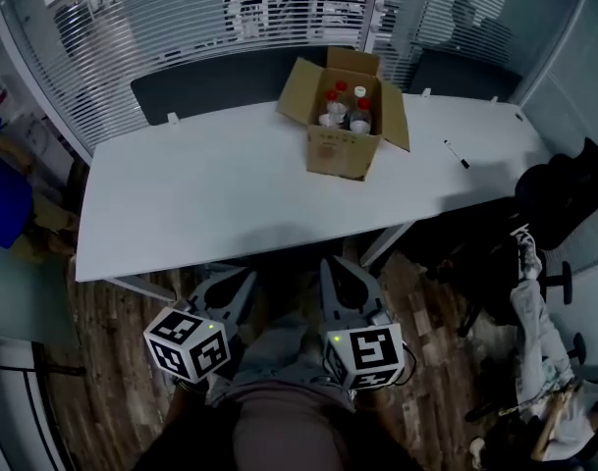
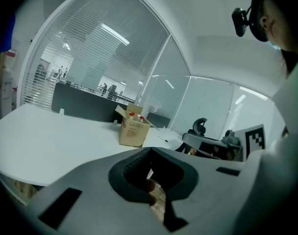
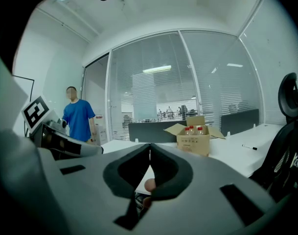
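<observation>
Cardboard box (image 1: 344,151) of bottles (image 1: 348,111) sits far across the white table (image 1: 210,199) in the head view. Left gripper view: left gripper (image 2: 149,150) pinched together, empty. Right gripper view: right gripper (image 3: 149,145) likewise (box well apart); any grasp wants jaws parted first.

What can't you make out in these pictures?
- Bottles: in the head view the box walls hide all but the caps, so the count is unclear.
- Print on box: too small in every view.
- Pen: too small in the head view to tell its kind.
- Pinkish patch behind the shut jaws of the left gripper, and likewise the right gripper: dark and blurred in both gripper views.
</observation>
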The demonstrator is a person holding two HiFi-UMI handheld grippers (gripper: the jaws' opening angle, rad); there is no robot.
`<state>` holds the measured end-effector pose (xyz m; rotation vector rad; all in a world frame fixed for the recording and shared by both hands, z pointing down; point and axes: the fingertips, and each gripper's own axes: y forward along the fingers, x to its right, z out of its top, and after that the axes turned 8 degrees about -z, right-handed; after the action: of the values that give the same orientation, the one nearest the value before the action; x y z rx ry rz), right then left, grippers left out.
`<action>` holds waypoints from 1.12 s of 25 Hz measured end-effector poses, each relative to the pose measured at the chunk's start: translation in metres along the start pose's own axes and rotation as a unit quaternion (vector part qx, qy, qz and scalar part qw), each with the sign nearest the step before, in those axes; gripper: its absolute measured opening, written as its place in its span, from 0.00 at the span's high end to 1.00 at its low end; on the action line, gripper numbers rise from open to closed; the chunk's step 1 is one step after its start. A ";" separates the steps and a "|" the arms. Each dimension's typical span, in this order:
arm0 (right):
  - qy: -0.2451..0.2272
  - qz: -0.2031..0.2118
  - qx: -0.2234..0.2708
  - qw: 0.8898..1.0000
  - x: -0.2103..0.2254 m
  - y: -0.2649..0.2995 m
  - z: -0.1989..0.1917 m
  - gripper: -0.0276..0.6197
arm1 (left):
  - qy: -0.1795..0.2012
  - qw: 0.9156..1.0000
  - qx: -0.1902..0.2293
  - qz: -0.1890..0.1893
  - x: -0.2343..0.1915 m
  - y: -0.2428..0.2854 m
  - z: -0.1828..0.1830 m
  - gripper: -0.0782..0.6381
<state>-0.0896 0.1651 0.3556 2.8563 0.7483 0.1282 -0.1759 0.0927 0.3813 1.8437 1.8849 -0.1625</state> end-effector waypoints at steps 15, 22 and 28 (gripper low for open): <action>-0.001 -0.032 -0.005 0.999 0.059 0.092 0.023 0.92 | 0.000 0.999 -0.014 -0.029 -0.054 0.098 0.051 0.88; -0.003 -0.042 -0.004 0.999 0.084 0.137 0.037 0.92 | 0.000 0.999 -0.015 -0.037 -0.079 0.142 0.078 0.88; -0.007 -0.047 -0.007 0.999 0.104 0.175 0.045 0.92 | 0.001 0.999 -0.014 -0.046 -0.099 0.177 0.099 0.88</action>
<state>0.0897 0.0595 0.3505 2.7989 0.8736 0.1009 0.0171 -0.0240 0.3815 1.7399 1.9661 -0.1644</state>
